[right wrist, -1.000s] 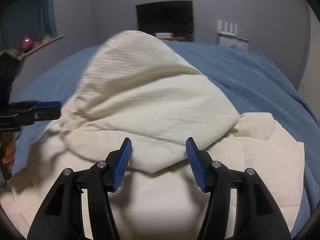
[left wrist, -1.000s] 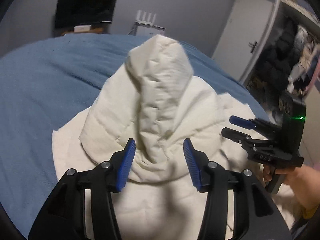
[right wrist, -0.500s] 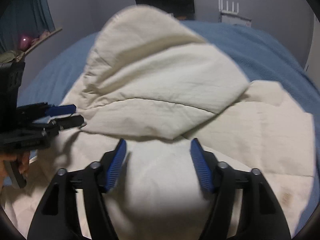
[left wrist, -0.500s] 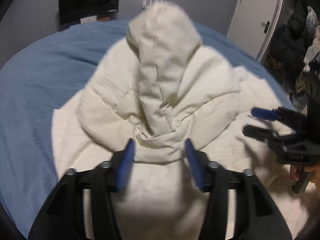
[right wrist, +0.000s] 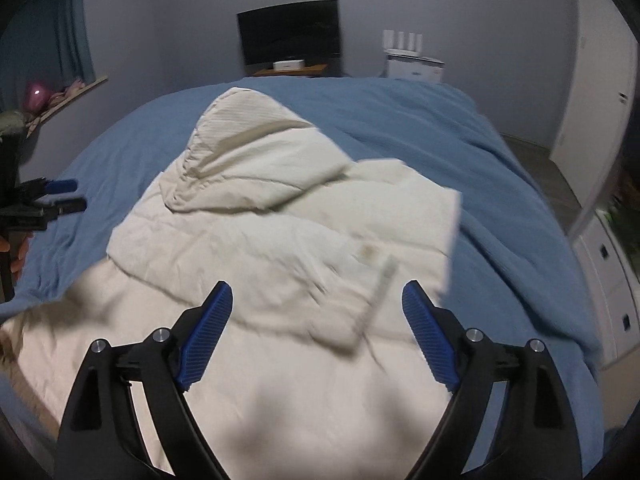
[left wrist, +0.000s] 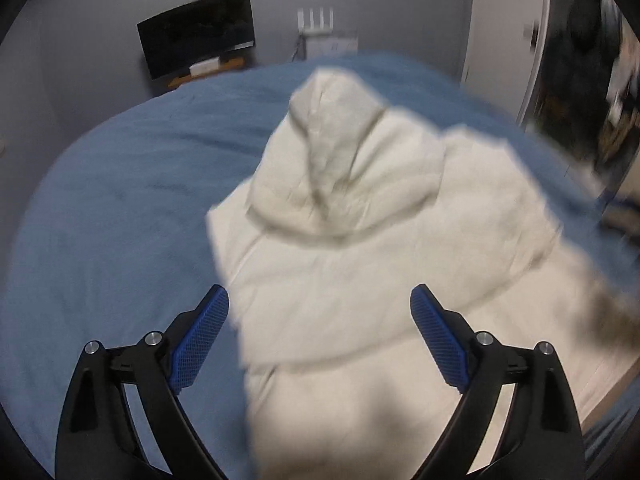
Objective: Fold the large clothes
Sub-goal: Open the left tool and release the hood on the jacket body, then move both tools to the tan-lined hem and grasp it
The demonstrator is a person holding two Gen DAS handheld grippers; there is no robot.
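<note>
Nearest me, my left gripper [left wrist: 320, 316] tilts down over the near part of the cream jacket [left wrist: 360, 240], its jaws opening with only loose fabric below them, nothing pinched. My right gripper [right wrist: 316, 308] angles down the same way, jaws opening too, clear of the cloth. The jacket lies on the blue bedspread [right wrist: 500, 200], hood [right wrist: 240, 132] folded over its upper body, one folded edge ending just short of the bed's right side. I see open blue cover to the left and beyond the hood. Farther off stand a dark monitor [right wrist: 290, 36] and a white door [right wrist: 592, 80].
</note>
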